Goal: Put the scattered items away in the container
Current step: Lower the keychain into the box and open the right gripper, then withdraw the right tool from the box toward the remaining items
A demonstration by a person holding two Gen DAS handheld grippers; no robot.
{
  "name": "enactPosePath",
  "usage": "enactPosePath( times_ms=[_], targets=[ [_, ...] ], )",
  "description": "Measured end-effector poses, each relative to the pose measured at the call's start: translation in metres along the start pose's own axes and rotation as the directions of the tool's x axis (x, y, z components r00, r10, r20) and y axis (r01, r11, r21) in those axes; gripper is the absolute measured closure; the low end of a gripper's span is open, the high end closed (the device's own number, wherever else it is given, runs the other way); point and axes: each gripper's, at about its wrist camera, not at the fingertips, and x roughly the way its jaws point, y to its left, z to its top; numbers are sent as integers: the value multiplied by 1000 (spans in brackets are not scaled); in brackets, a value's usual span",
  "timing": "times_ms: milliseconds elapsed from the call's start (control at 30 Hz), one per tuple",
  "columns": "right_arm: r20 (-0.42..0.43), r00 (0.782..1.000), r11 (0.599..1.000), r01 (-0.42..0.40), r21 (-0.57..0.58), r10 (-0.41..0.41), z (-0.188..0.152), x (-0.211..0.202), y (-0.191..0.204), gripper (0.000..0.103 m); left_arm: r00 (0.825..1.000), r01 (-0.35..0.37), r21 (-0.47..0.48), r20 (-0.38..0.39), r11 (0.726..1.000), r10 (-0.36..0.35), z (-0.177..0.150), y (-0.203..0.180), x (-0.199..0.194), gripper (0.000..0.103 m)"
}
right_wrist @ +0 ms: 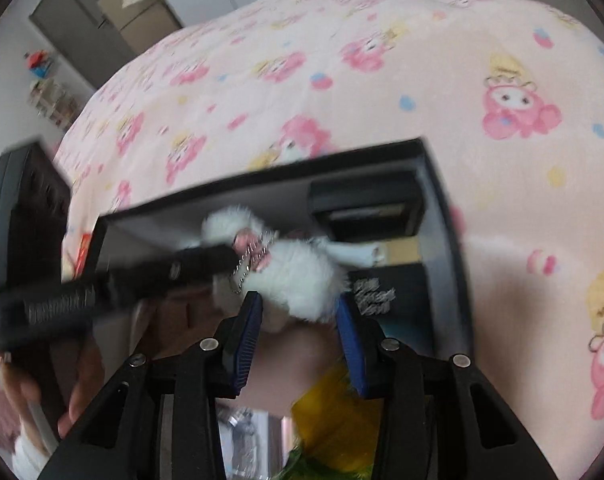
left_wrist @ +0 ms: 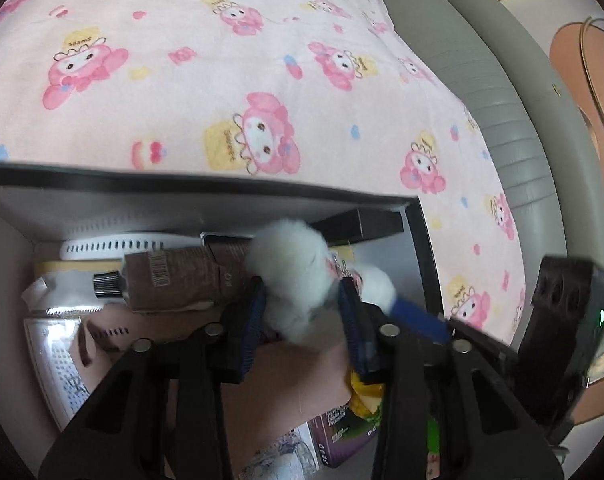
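Fluffy white plush keychain toy (left_wrist: 290, 276) hangs over open black storage box (left_wrist: 426, 248) on pink cartoon-print bed cover (left_wrist: 222, 80), left tongs (left_wrist: 302, 320) and right tongs (right_wrist: 298, 316) both narrowed on its fur, apparently for lowering inside. Brown tube (left_wrist: 174, 280), white vented case (left_wrist: 114, 246), yellow packet (right_wrist: 334, 404) crowd box floor beneath.

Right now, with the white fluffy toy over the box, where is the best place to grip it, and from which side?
Best on the fluffy toy is its thick middle body, approached from above, since the box walls block the sides. The bead chain is too thin. The right gripper already straddles that body; the left gripper seems to as well.
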Motion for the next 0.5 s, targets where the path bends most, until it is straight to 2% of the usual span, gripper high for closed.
enactPosePath(
  times_ms=[67,167,300,433,500],
  targets=[
    [20,1000,999,-4,35,4,2,-3,-7,71,1000,9,-2,-18,1000,-9,-5,0,-1,70],
    [51,997,996,49,79,-53,4,-16,-14,71,999,40,10,-16,999,-39,-11,-3,-8,70],
    [98,992,990,61,131,-74,3,-34,-27,71,998,7,11,63,1000,-7,-7,1,-24,70],
    [78,994,991,73,114,-82,4,-26,-22,71,995,29,-68,95,997,-23,5,17,-23,62],
    [52,997,995,44,94,-49,4,-19,-15,71,996,12,-92,84,996,-4,10,22,-15,61]
  ],
)
